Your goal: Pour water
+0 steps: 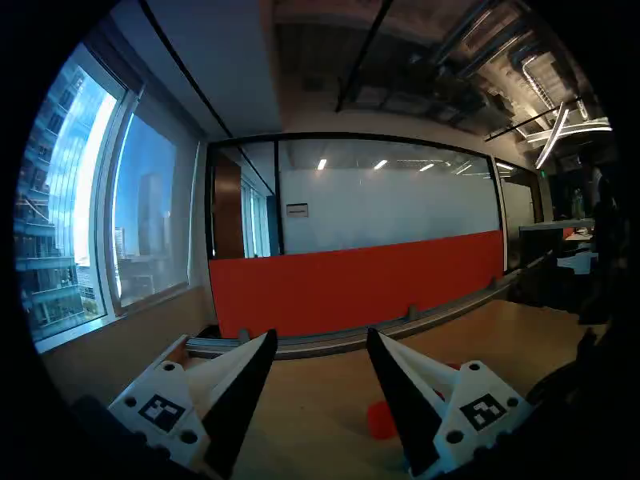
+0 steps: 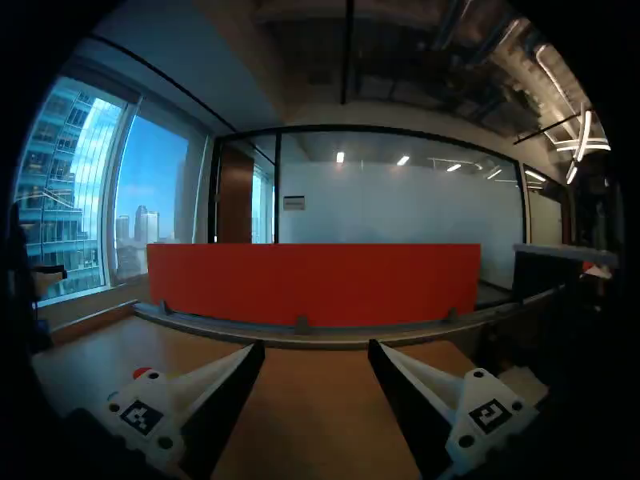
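Note:
My left gripper is open above a wooden desk, its black fingers spread with nothing between them. A small red object lies on the desk just behind its right finger, partly hidden; what it is I cannot tell. My right gripper is also open over the wooden desk, with nothing held. A small red-topped object peeks out behind its left finger mount.
A red divider panel on a grey rail runs along the desk's far edge, also seen as the red panel. Tall windows stand at the left. Dark desks and clutter lie at the right.

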